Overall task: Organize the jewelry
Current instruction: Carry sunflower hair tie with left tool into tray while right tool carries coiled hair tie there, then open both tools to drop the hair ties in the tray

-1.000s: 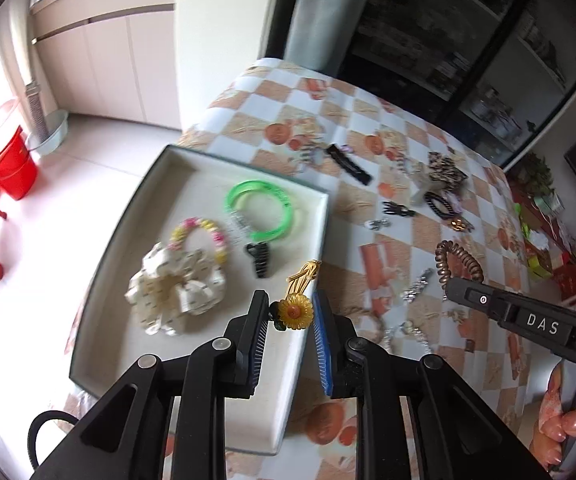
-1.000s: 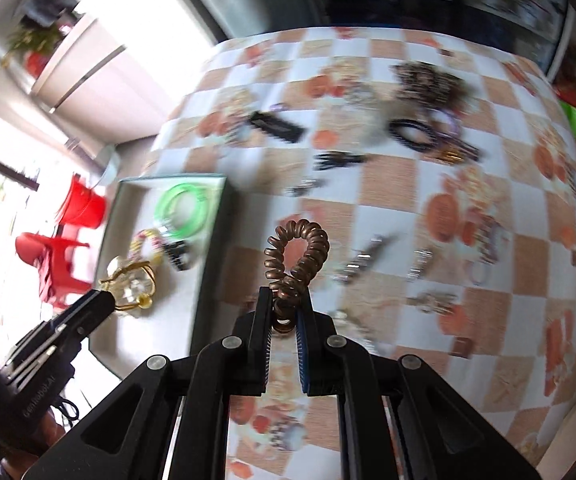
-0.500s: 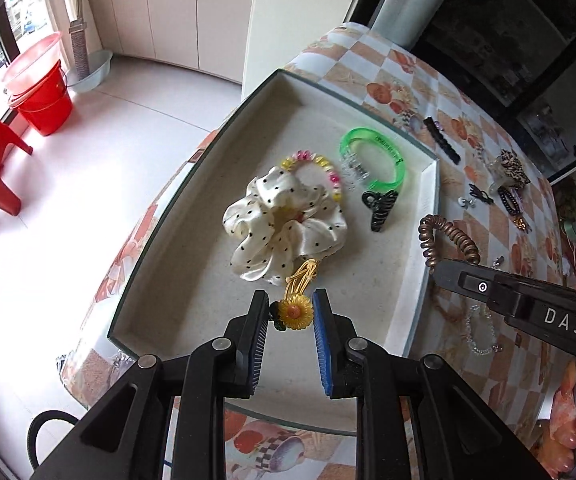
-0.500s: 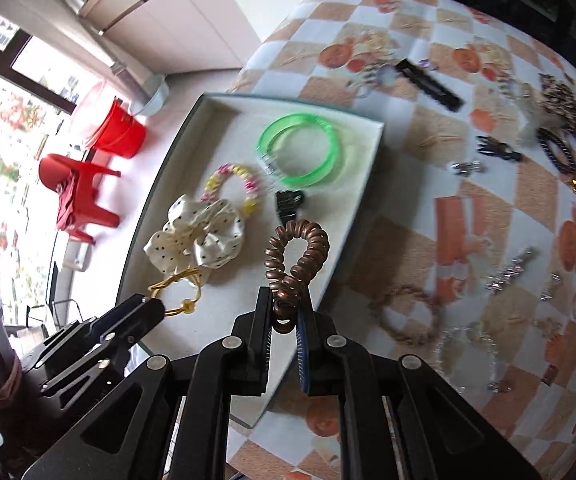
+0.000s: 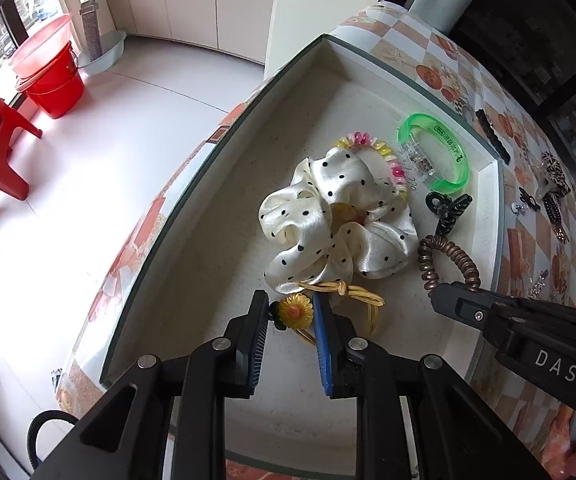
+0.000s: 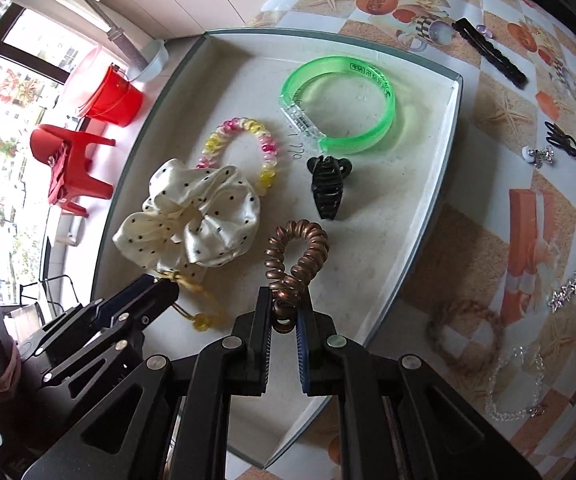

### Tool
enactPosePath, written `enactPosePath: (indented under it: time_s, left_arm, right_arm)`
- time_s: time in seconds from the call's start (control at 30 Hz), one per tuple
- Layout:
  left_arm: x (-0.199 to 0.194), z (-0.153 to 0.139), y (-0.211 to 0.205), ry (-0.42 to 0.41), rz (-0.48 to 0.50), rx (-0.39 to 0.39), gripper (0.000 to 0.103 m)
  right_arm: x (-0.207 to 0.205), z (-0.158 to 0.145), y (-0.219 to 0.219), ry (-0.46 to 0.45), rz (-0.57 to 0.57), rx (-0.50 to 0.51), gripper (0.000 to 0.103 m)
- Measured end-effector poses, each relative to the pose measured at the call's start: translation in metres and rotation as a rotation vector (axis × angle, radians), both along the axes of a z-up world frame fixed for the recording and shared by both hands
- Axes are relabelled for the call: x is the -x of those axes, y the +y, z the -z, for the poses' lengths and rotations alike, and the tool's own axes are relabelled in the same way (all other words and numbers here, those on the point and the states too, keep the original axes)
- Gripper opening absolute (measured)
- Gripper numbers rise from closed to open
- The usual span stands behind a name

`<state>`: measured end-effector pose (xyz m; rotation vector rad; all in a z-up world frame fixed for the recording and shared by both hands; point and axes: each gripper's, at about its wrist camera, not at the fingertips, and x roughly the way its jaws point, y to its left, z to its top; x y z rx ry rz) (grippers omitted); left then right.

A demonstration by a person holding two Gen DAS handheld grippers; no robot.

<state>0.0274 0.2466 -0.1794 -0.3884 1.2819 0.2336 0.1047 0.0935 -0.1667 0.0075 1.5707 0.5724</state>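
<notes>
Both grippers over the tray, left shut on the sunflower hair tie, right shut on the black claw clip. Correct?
Not quite. The right gripper is shut on the brown spiral hair tie; the black claw clip lies loose in the tray, per the right wrist view. The left gripper does hold the sunflower hair tie.

Tray (image 6: 444, 184) under both grippers; scrunchie (image 6: 192, 220) ahead of left gripper (image 5: 291, 314); claw clip (image 6: 328, 188) ahead of right gripper (image 6: 284, 318), bangle (image 6: 340, 104) beyond it; beaded bracelet (image 6: 244, 140) behind scrunchie.

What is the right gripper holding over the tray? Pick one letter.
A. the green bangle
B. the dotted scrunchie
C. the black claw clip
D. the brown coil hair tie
D: the right gripper is shut on the brown coil hair tie, whose loop sticks up from between its fingers above the tray.
</notes>
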Motion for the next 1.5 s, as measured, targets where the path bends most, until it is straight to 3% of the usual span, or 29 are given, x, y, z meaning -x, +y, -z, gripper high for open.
enactPosePath:
  time_s: [0.77,0.8,0.87,0.93,1.17,1.2,1.23,1.27,1.3,1.5]
  left_arm:
    - [-0.011,0.001,-0.008,0.003,0.036,-0.132,0.025]
    - [-0.011,-0.001,-0.009,0.001,0.037,-0.140,0.025]
    - [-0.010,-0.005,-0.009,-0.001,0.038,-0.157,0.025]
    - [-0.009,-0.009,-0.008,0.001,0.037,-0.164,0.025]
    - [-0.008,-0.018,-0.007,0.009,0.035,-0.182,0.026]
    - [-0.008,-0.019,-0.007,0.011,0.036,-0.182,0.032]
    - [-0.007,-0.019,-0.007,0.013,0.037,-0.183,0.045]
    - [-0.007,-0.021,-0.008,0.008,0.034,-0.188,0.081]
    - [-0.005,-0.025,-0.008,-0.009,0.027,-0.201,0.090]
    - [-0.004,-0.033,-0.013,-0.009,0.043,-0.214,0.090]
  right_arm:
    - [-0.015,0.012,0.003,0.016,0.022,0.015,0.013]
    - [-0.015,0.011,0.003,0.018,0.021,0.010,0.015]
    - [-0.015,0.005,0.004,0.009,0.021,0.004,0.036]
    - [-0.016,-0.005,0.004,-0.008,0.026,-0.008,0.047]
    - [-0.018,-0.033,-0.008,-0.041,0.052,-0.039,0.049]
    - [-0.018,-0.036,-0.010,-0.043,0.057,-0.040,0.049]
    - [-0.018,-0.038,-0.013,-0.044,0.060,-0.040,0.050]
    - [-0.017,-0.040,-0.017,-0.045,0.063,-0.039,0.050]
    - [-0.016,-0.042,-0.021,-0.047,0.067,-0.038,0.050]
    - [-0.011,-0.049,-0.049,-0.047,0.103,-0.033,0.050]
